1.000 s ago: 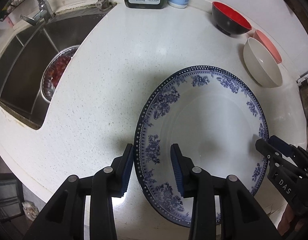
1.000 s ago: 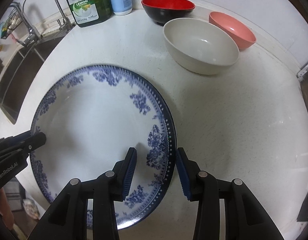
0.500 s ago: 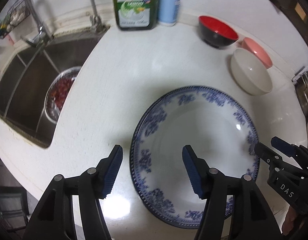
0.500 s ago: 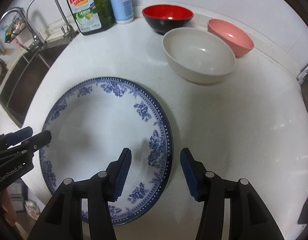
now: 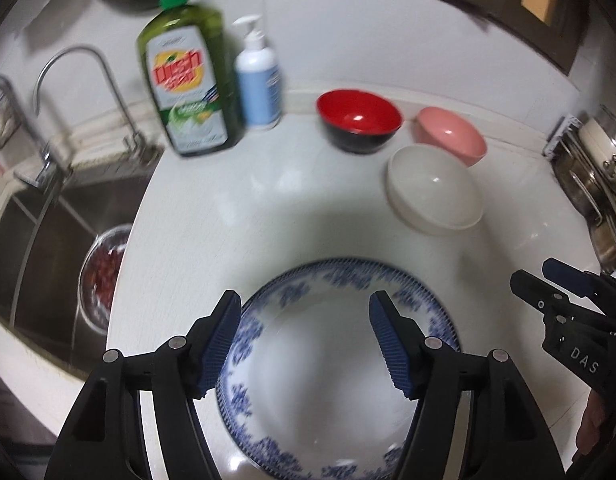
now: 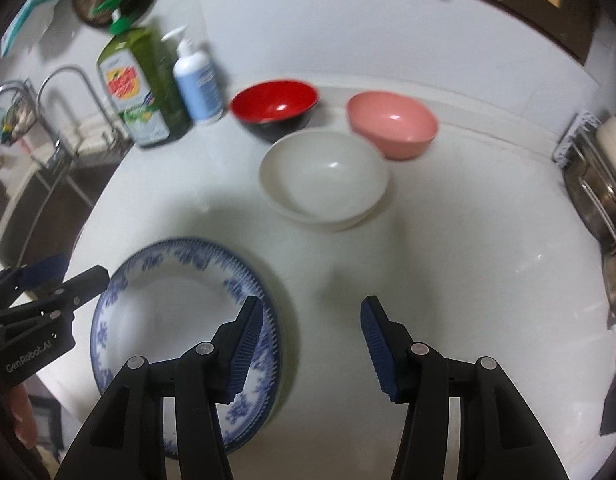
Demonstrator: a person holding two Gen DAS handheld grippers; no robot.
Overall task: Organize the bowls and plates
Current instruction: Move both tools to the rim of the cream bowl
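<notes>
A blue-and-white patterned plate [image 5: 327, 380] lies flat on the white counter [image 5: 268, 200]. My left gripper [image 5: 304, 300] hovers above its left part with its jaws opening and nothing pressed between the pads. My right gripper [image 6: 311, 302] is open above the counter; its left finger overlaps the plate's [image 6: 168, 312] right rim and holds nothing. Each gripper shows in the other's view: the right one [image 5: 533, 272] and the left one [image 6: 82, 266]. Behind the plate stand a white bowl [image 6: 323, 176], a red-and-black bowl [image 6: 274, 106] and a pink bowl [image 6: 391, 120].
A green dish soap bottle [image 5: 188, 80] and a white pump bottle [image 5: 258, 76] stand at the back wall. At left a sink [image 5: 36, 240] holds a metal bowl of red food [image 5: 102, 276] beneath a faucet [image 5: 88, 80]. Steel pots [image 5: 587, 184] crowd the right edge.
Both grippers have lifted up and back from the plate's rim, and their jaws have spread wider. The plate stays on the counter. More of the back wall is in view.
</notes>
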